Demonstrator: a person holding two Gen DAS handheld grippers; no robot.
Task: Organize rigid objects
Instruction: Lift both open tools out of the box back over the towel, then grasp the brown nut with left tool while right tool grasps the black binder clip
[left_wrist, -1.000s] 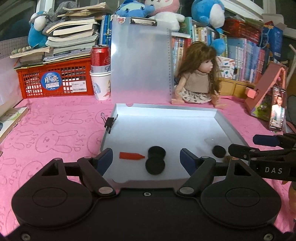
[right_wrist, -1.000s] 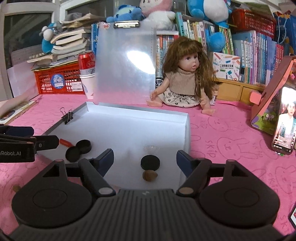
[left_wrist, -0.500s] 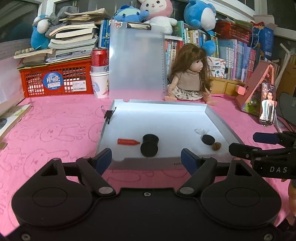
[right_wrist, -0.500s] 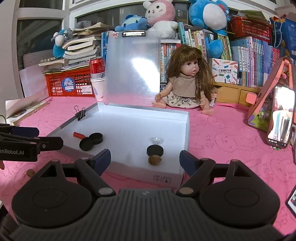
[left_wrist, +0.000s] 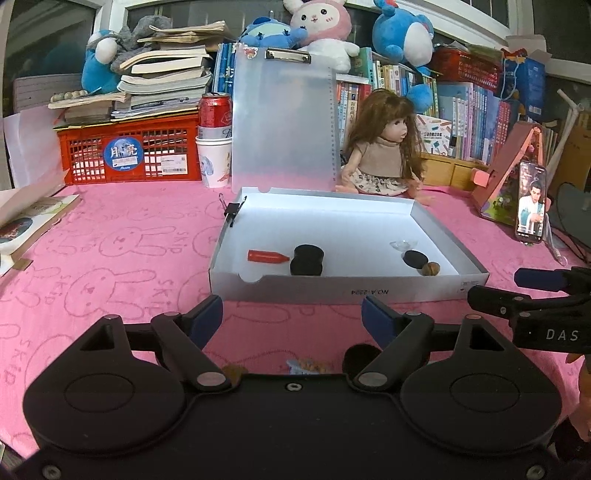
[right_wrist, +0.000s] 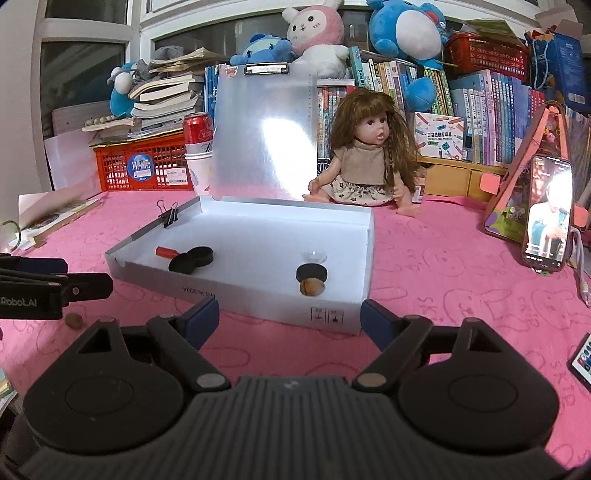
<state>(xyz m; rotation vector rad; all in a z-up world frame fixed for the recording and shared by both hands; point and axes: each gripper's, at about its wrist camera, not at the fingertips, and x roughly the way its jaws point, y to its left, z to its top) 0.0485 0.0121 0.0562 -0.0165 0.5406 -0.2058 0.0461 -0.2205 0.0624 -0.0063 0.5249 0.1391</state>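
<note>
A shallow white box (left_wrist: 343, 291) (right_wrist: 332, 314) lies on the pink cloth. In it are a red cone-shaped piece (left_wrist: 266, 256) (right_wrist: 166, 252), two black discs (left_wrist: 307, 259) (right_wrist: 192, 258) touching each other, a third black disc (left_wrist: 415, 258) (right_wrist: 311, 273), a brown nut (left_wrist: 430, 268) (right_wrist: 312, 288) and a clear small cap (left_wrist: 402, 244) (right_wrist: 314, 255). My left gripper (left_wrist: 291, 319) is open and empty, in front of the box. My right gripper (right_wrist: 288, 314) is open and empty, near the box's front right corner. Small pieces (left_wrist: 310, 365) lie on the cloth just under my left gripper.
A binder clip (left_wrist: 232, 212) sits on the box's left wall. A clear clipboard (left_wrist: 284, 125) stands behind it, a doll (left_wrist: 384, 147) beside. A red crate (left_wrist: 125, 151), can on cups (left_wrist: 214, 144), phone on stand (left_wrist: 530, 203) and a book (left_wrist: 26, 221) surround. A nut (right_wrist: 74, 320) lies on the cloth.
Both grippers have drawn back from over the box toward me; the box now lies farther ahead. Both stay open and empty. The pieces in the box have not moved.
</note>
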